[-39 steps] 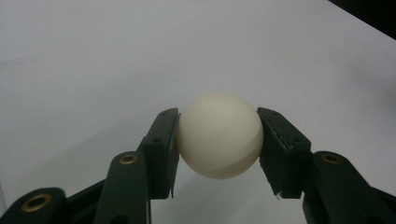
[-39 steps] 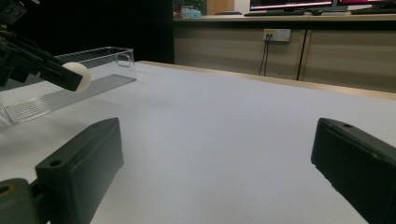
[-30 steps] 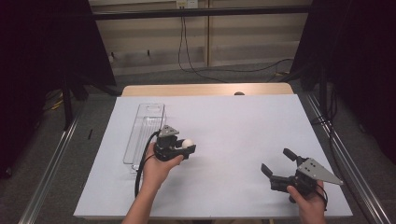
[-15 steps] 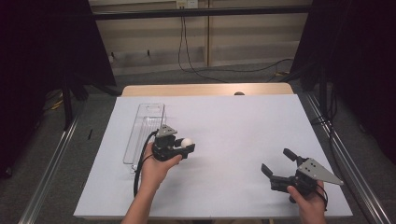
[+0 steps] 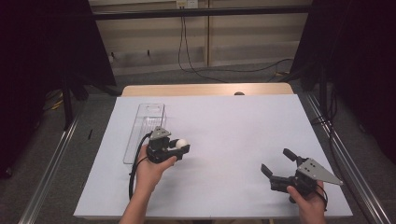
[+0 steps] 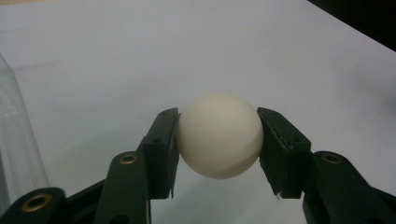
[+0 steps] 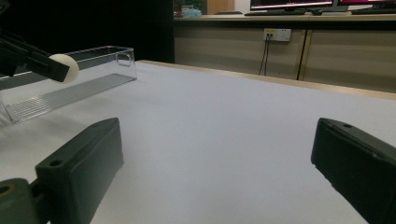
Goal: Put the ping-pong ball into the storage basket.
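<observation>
Matt white ball (image 6: 219,135), clear glossy plastic tray (image 5: 145,122), smooth white paper sheet (image 5: 243,126).

White ball (image 6: 219,135) in left claw (image 6: 218,154)

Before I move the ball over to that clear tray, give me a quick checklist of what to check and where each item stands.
1. Left gripper shut on the white ball: ok.
2. Ball seated squarely between both pads: ok.
3. Ball lifted off the table: cannot tell.
4. Clear tray open on top, nothing seen inside: ok.
5. Path from ball to tray free, tray just beside the gripper: ok.
6. Right gripper open, holding nothing, well away: ok.
</observation>
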`<act>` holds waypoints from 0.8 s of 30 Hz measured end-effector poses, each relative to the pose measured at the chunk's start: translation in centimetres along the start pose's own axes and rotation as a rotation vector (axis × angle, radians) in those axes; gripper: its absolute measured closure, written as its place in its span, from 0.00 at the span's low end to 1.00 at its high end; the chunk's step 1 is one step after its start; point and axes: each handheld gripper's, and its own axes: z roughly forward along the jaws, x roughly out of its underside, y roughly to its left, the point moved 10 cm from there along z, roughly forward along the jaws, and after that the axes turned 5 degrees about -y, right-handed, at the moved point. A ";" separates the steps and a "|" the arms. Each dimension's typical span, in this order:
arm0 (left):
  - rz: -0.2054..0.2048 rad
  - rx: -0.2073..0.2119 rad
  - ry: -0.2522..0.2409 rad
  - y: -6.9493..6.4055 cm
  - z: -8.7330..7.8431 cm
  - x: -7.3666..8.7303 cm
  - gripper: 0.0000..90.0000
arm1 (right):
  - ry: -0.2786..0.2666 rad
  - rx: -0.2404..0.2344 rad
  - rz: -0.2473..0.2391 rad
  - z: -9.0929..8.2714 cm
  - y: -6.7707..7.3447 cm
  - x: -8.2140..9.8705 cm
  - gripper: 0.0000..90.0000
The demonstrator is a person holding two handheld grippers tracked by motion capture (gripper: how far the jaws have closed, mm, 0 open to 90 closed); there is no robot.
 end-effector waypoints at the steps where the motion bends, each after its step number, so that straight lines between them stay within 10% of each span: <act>1: 0.000 0.000 0.000 0.0 0.0 0.0 0.57 | 0.000 0.000 0.000 0.0 0.0 0.0 0.02; 24: -0.006 -0.026 -0.006 1.2 -1.2 0.0 0.57 | 0.003 0.001 0.005 0.1 0.0 0.1 0.02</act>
